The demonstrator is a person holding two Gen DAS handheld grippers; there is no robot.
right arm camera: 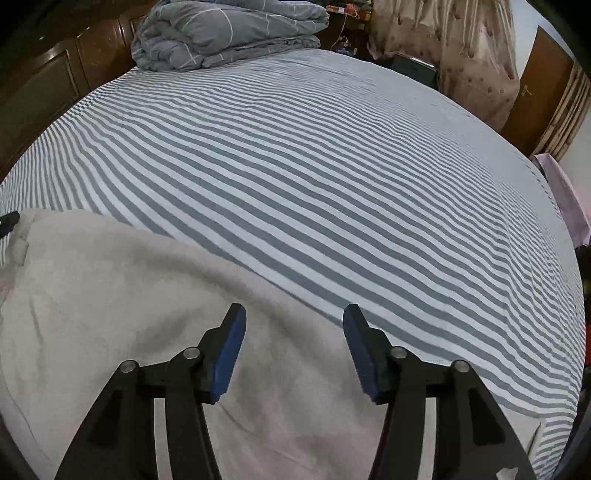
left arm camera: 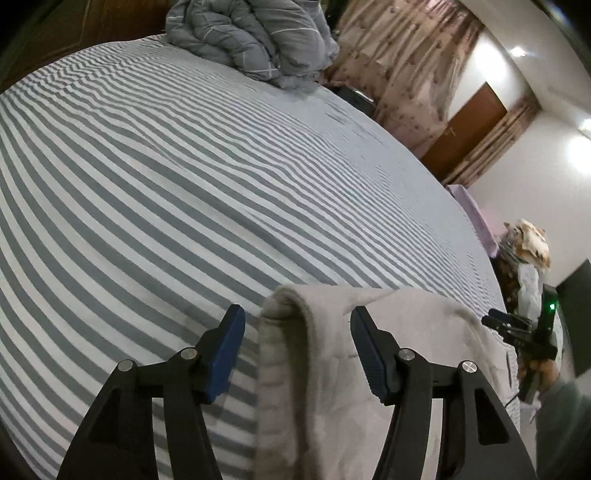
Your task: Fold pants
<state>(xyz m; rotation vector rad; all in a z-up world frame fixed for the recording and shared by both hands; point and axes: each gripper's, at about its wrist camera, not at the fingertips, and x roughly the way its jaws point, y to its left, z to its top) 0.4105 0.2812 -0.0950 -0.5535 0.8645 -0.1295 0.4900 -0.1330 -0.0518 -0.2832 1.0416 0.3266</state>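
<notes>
Light grey pants [left arm camera: 332, 369] lie flat on the striped bed near its front edge. In the left wrist view my left gripper [left arm camera: 297, 314] is open, its fingers either side of the pants' folded left end. The right gripper [left arm camera: 511, 326] shows at the far right edge of that view, held in a hand. In the right wrist view the pants [right arm camera: 110, 314] spread across the lower left, and my right gripper [right arm camera: 294, 314] is open and empty, above the pants' far edge. The left gripper's tip [right arm camera: 9, 219] shows at the left edge.
The bed sheet [right arm camera: 314, 166] has grey and white stripes. A folded grey duvet [right arm camera: 221, 29] sits at the far end by a wooden headboard [right arm camera: 55, 85]. Floral curtains [right arm camera: 472, 48] and a brown door [right arm camera: 543, 85] stand at the right. Clutter [left arm camera: 524, 251] lies beside the bed.
</notes>
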